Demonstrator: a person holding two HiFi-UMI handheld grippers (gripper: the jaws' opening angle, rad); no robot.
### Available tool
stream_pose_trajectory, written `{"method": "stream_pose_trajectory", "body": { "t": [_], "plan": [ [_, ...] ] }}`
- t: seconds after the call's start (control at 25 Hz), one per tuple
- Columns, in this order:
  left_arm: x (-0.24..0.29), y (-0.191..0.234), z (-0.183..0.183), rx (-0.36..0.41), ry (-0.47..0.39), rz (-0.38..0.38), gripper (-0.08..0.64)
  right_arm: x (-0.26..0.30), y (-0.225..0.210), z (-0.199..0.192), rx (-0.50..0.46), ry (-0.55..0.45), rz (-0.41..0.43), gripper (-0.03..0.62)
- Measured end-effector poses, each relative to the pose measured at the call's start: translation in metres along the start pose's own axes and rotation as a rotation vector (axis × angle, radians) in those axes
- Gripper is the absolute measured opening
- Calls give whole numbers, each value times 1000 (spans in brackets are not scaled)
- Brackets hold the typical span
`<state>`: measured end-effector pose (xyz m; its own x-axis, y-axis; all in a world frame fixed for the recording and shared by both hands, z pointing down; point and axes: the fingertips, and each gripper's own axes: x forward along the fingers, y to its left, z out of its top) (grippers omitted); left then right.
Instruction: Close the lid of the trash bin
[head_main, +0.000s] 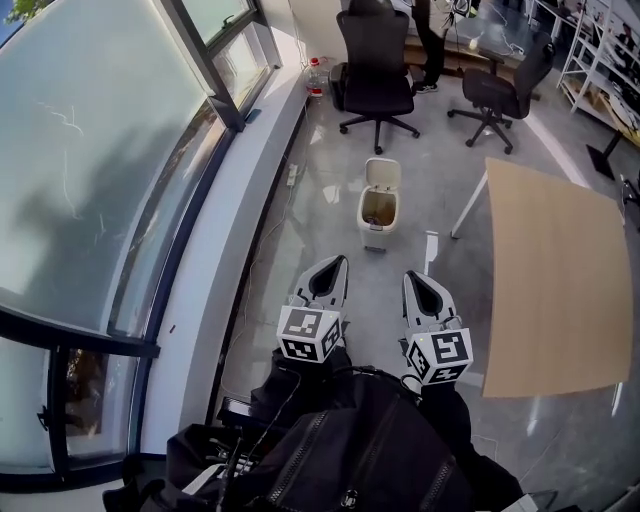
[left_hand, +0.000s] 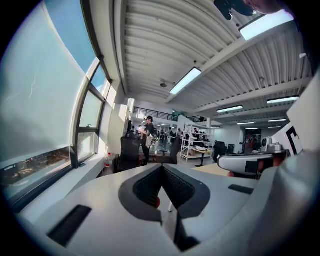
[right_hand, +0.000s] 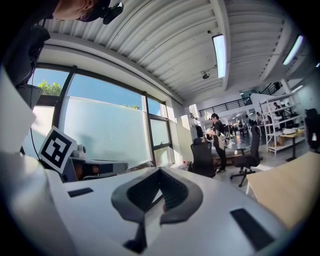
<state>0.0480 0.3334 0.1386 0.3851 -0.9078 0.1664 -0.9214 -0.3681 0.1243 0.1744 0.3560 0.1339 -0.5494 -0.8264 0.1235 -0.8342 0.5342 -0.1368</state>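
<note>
Both closed: left gripper (head_main: 342, 260), right gripper (head_main: 408, 276); lid (head_main: 382, 173) up

Glossy grey floor (head_main: 330, 250), carrying:
- centre: a small white plastic trash bin (head_main: 378, 215), standing with its lid tipped open.
- far: a black high-backed swivel chair (head_main: 376, 70) and, to its right, a lower black swivel chair (head_main: 500, 92), both sitting on castors.
- right: a pale wooden table on white legs (head_main: 550, 290).
- far left, by the window wall: clear plastic bottles (head_main: 316, 78), with a white power strip (head_main: 292, 175) lying nearer.
</note>
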Motion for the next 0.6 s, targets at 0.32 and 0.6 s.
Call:
{"method": "stream_pose_trajectory", "body": {
  "t": [0.32, 0.6],
  "plan": [
    [22, 11, -16, -19, 33, -16, 2, 20, -7, -18, 14, 43, -9, 5],
    [70, 44, -15, -38, 34, -44, 2, 72, -25, -20, 2, 69, -34, 5]
  ]
}}
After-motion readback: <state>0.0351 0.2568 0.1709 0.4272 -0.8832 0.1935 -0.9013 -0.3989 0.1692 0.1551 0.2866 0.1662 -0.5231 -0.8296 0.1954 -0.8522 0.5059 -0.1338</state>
